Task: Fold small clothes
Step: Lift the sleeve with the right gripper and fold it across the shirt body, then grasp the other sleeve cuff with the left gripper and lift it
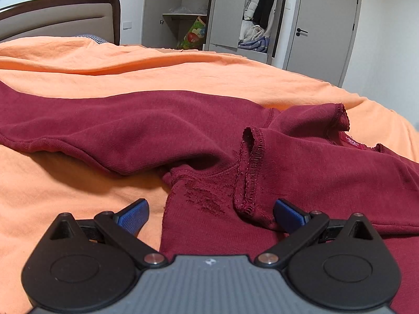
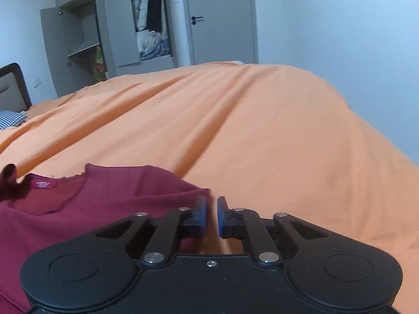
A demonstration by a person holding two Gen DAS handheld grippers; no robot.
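Note:
A maroon knit top (image 1: 162, 130) lies spread on the orange bed cover (image 1: 183, 76), inside out, with its overlock seams showing. My left gripper (image 1: 210, 209) is open wide just above it. Its blue fingertips (image 1: 136, 213) straddle the armpit area and a folded seam edge (image 1: 248, 172), holding nothing. In the right wrist view the top's neckline and pink label (image 2: 43, 184) are at lower left. My right gripper (image 2: 212, 206) hovers at the top's shoulder corner (image 2: 201, 192), jaws nearly together with only a thin gap. No cloth shows between them.
Orange bed cover (image 2: 248, 130) stretches far ahead and to the right. A padded headboard (image 1: 60, 18) and a checked pillow (image 2: 10, 121) are at the left. An open wardrobe (image 1: 256, 13) and a closed door (image 2: 222, 18) stand beyond the bed.

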